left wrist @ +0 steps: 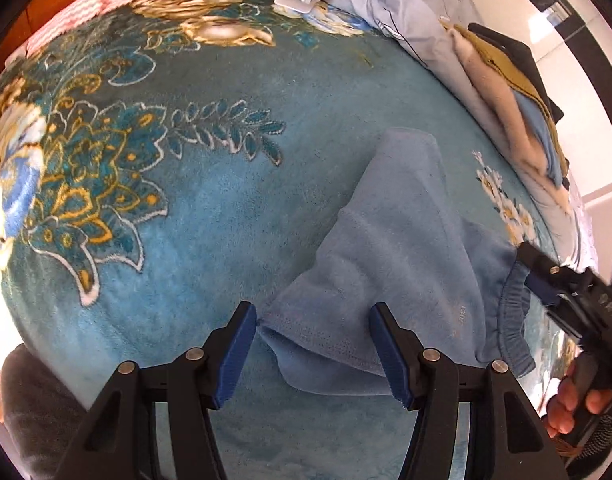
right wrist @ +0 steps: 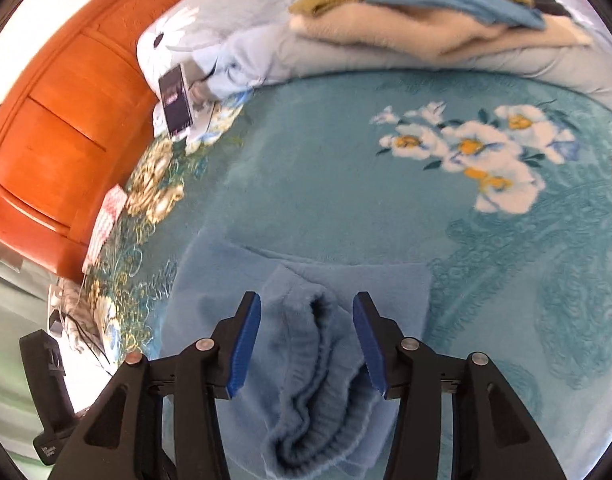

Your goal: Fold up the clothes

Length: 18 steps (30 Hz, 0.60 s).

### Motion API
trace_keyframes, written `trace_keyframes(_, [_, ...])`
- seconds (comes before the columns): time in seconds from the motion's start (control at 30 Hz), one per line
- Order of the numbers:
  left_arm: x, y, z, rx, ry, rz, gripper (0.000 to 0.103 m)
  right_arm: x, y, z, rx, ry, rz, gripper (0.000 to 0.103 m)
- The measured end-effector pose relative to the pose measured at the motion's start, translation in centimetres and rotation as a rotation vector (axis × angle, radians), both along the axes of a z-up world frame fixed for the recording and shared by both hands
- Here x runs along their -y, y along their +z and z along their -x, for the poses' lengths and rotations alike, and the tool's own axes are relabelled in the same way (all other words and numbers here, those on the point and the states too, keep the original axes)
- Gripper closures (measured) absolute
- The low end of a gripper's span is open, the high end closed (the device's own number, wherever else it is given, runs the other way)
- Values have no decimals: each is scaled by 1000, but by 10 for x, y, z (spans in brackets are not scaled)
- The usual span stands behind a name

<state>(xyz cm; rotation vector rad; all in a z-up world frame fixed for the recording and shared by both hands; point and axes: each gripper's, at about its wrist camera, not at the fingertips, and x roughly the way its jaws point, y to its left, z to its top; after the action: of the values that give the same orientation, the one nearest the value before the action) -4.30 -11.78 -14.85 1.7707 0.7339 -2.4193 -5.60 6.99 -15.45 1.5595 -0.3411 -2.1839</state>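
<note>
Biggest thing: the bed, covered w/ a plush teal blanket point(left wrist: 234, 208), fuzzy nap, printed w/ gold-and-blue flower scrolls on one side and a white blossom cluster point(right wrist: 474, 152) on the other. Behind it an orange wooden headboard point(right wrist: 50, 120) w/ recessed panels. At the far edge a pale blue quilt point(right wrist: 242, 56) w/ daisy print lies rumpled.

On that quilt sits a stack of folded clothes point(right wrist: 418, 12): cream fleecy layer at the bottom, then blue, mustard knit, something dark on top. Edges look soft and rounded.

The task piece is a light blue fleece garment point(left wrist: 394, 248), lying flat on the blanket near the front edge of the bed, roughly folded into a tapering shape. Its ribbed elastic waistband point(right wrist: 318, 392) is bunched and gathered, darker inside the opening.

A phone point(right wrist: 176, 102) w/ a dark screen leans on a small white stand by the quilt. A bit of pink-white zigzag cloth point(left wrist: 78, 12) pokes out by the headboard.

Left hand-held gripper point(left wrist: 312, 354): black frame, blue ridged pads, jaws apart, straddling the garment's stitched hem corner, not pinching it. Right hand-held gripper point(right wrist: 306, 344): same build, jaws parted w/ the waistband lying between them, pads not pressing on it, so released too. In the left view a hand point(left wrist: 570, 408) grips the right one's handle.
</note>
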Motion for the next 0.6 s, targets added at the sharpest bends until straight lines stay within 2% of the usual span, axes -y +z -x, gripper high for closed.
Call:
trace_keyframes(0.1, [3,-1,-3,0,5,-8,40,7,-4,-1,21,33,-31,54])
trace_keyframes(0.17, [5,-2,-5,3,9,-15,40,7,0,-5,17,38,-2,54])
trace_keyframes(0.23, [8,-2,-8,6,12,-21,40,8,5,-9,15,48,26,59])
trace_keyframes(0.3, [8,0,-9,5,12,-26,40,9,11,-13,20,69,27,93])
trace_keyframes(0.47, [14,8,-11,-7,15,-42,40,-8,38,-24,16,56,134,93])
trace_keyframes(0.6, [13,5,-9,10,9,-48,40,-39,34,-27,48,-31,156,93])
